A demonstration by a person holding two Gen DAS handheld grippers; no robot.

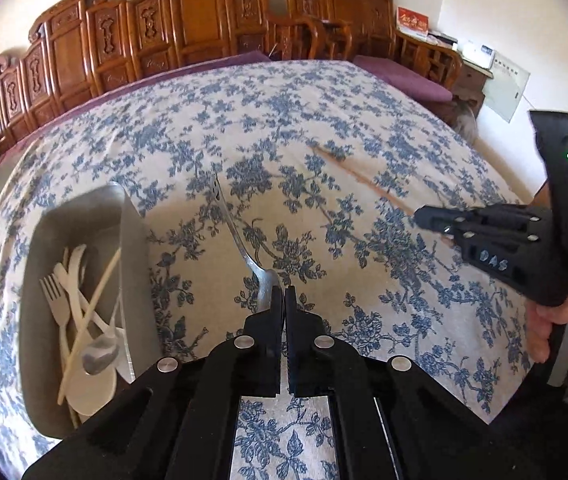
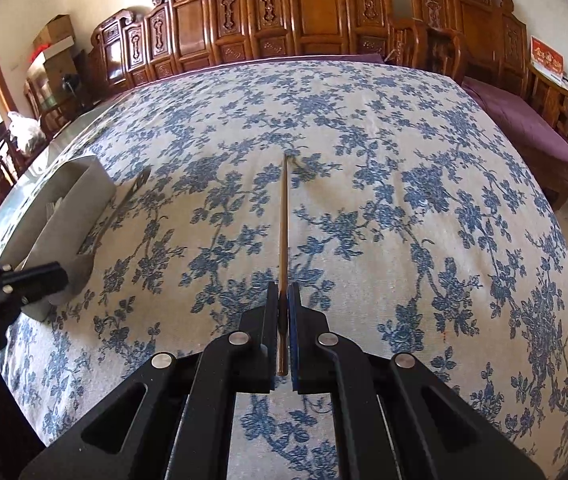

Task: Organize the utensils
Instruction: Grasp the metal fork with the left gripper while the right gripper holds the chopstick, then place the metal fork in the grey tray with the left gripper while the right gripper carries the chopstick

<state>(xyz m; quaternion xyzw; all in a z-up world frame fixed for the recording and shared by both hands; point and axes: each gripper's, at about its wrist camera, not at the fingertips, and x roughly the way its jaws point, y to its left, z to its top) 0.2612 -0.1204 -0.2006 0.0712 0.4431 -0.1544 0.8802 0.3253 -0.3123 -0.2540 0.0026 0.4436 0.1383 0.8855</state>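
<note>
At lower centre, left gripper (image 1: 284,292) clenches a spoon (image 1: 240,236); right gripper (image 2: 283,290) clenches a chopstick (image 2: 283,220). Advice: carry the spoon level toward the tray (image 1: 132,240) at lower left, releasing only once low above its cutlery.

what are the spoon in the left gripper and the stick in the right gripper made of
Spoon: probably polished metal, likely steel, judging by its silvery grey sheen and thin handle. Stick: looks like wood or bamboo, an even matte reddish brown; lacquer cannot be ruled out.
</note>
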